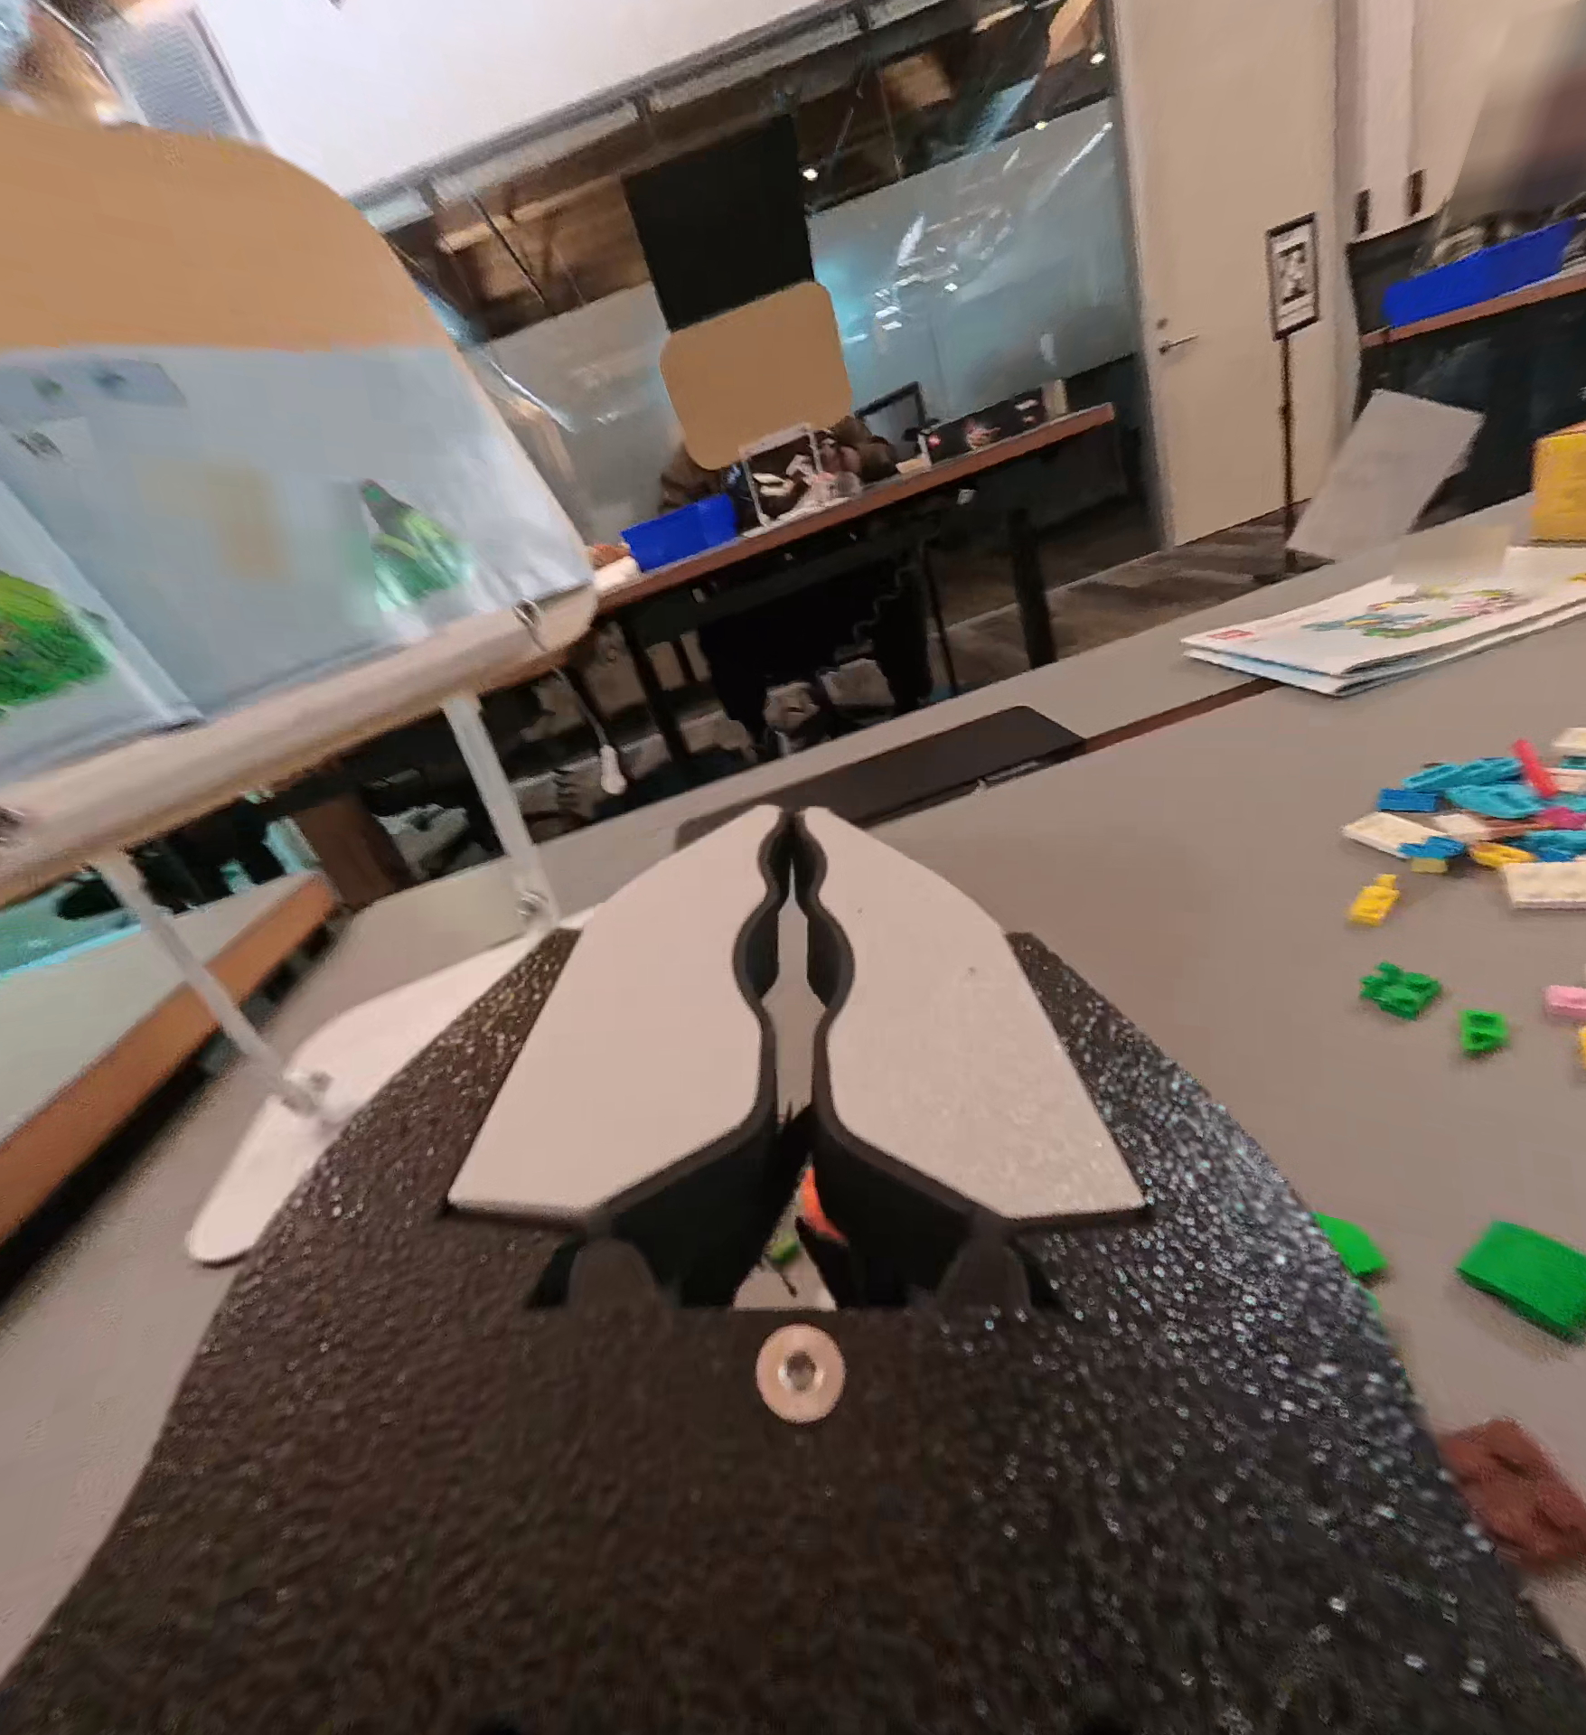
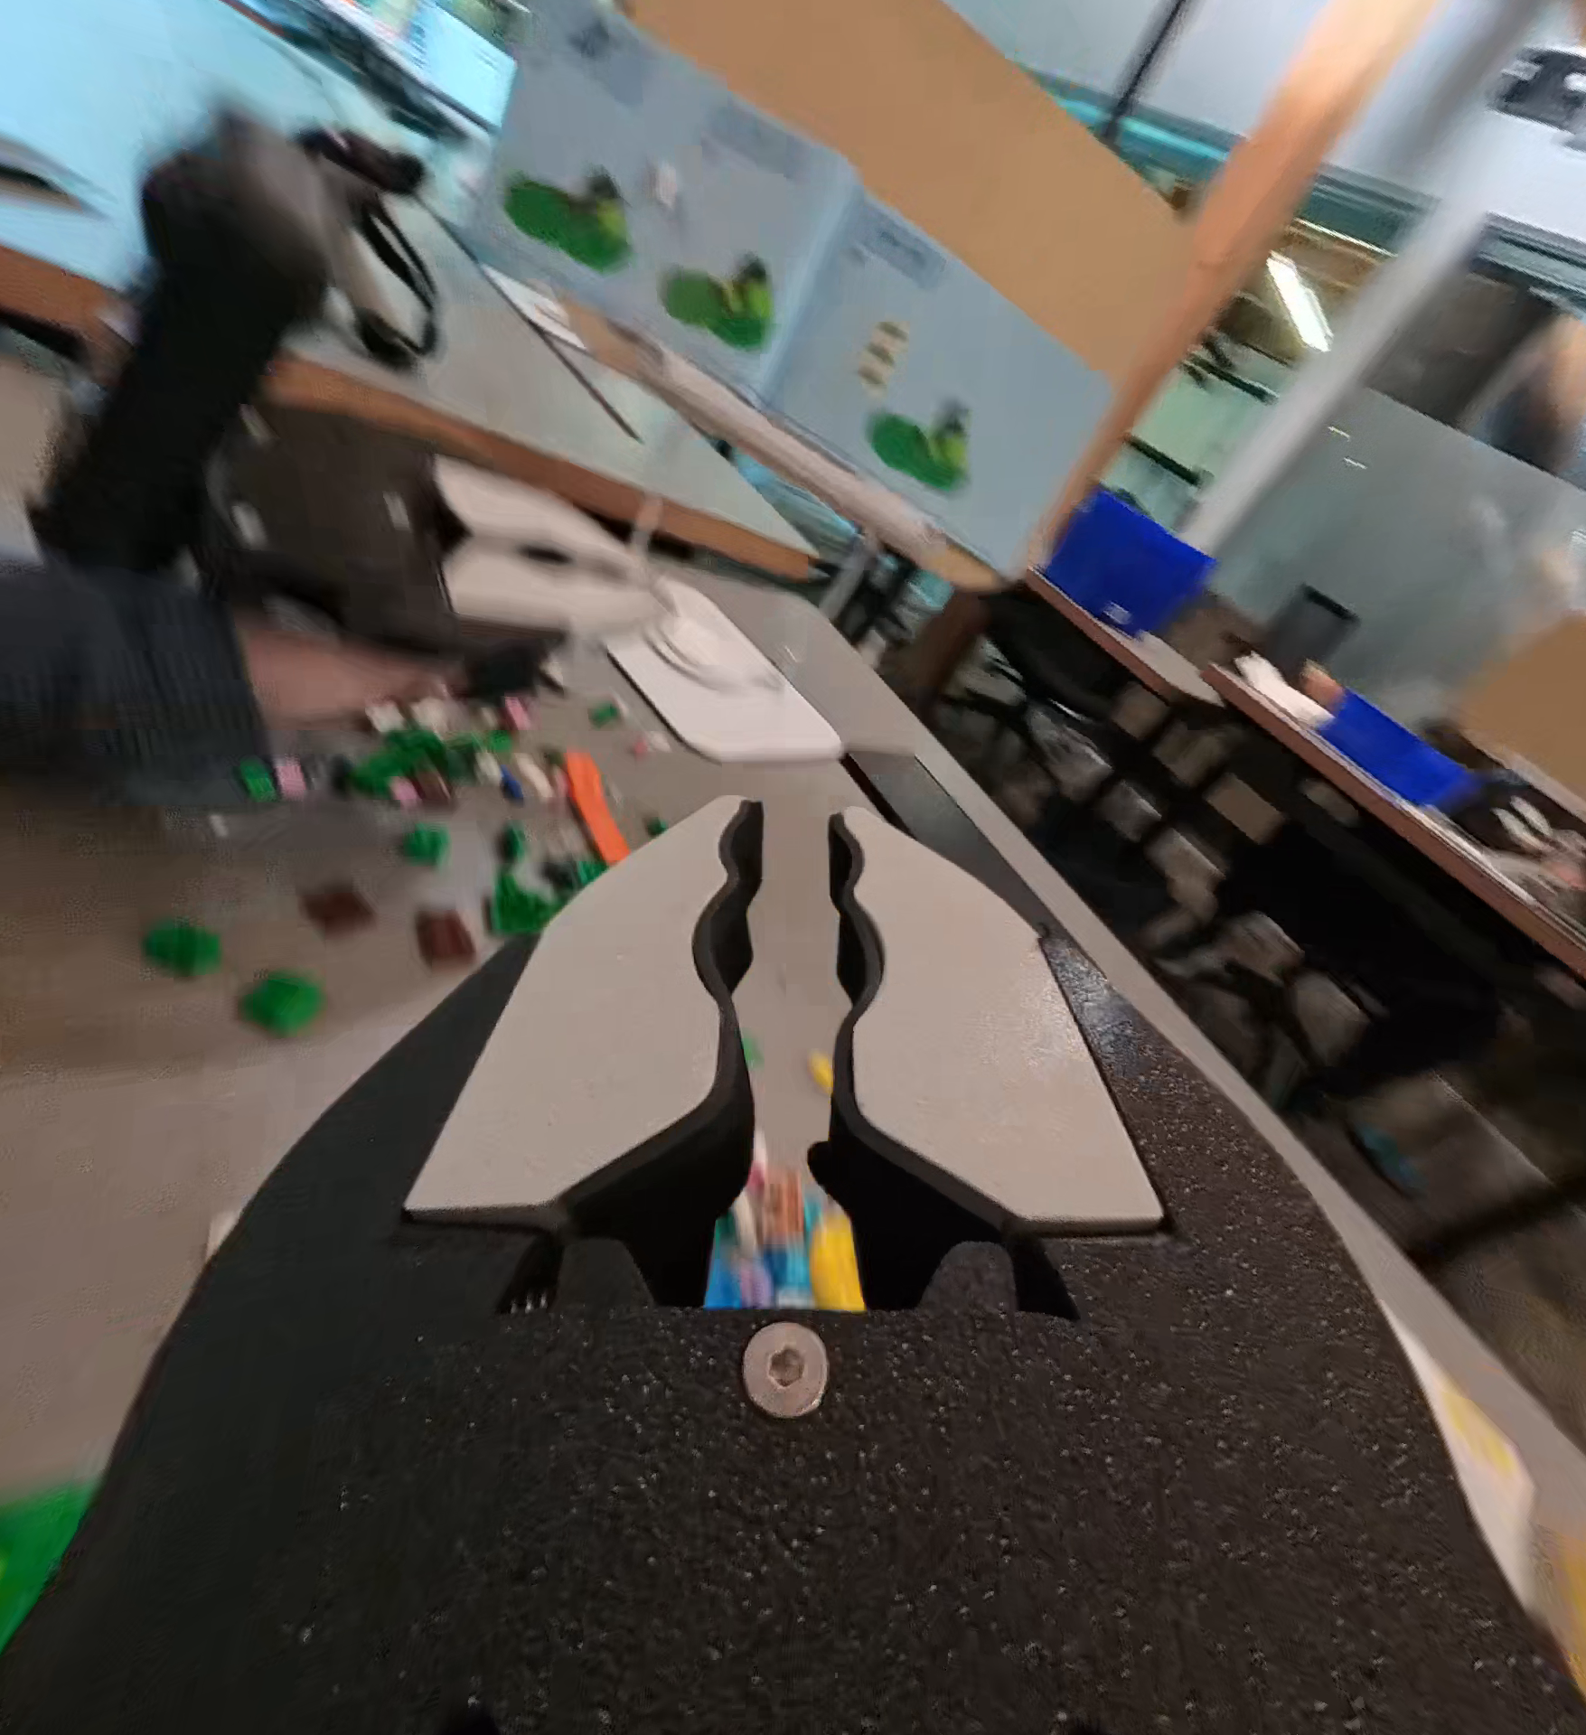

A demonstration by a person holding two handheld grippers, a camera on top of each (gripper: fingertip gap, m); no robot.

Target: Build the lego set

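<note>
Grey-padded left hand-held gripper (image 1: 793,826) closed, empty; right hand-held gripper (image 2: 793,817) slightly parted, empty.

Loose lego pieces lay scattered flat on the grey table (image 1: 1192,901) — a mixed heap of teal, white, pink and yellow plates (image 1: 1521,826) toward its right edge, small green bricks (image 1: 1399,990) and a larger green slope (image 1: 1535,1277) nearer, a brown piece (image 1: 1521,1493) closest — none joined together.
</note>
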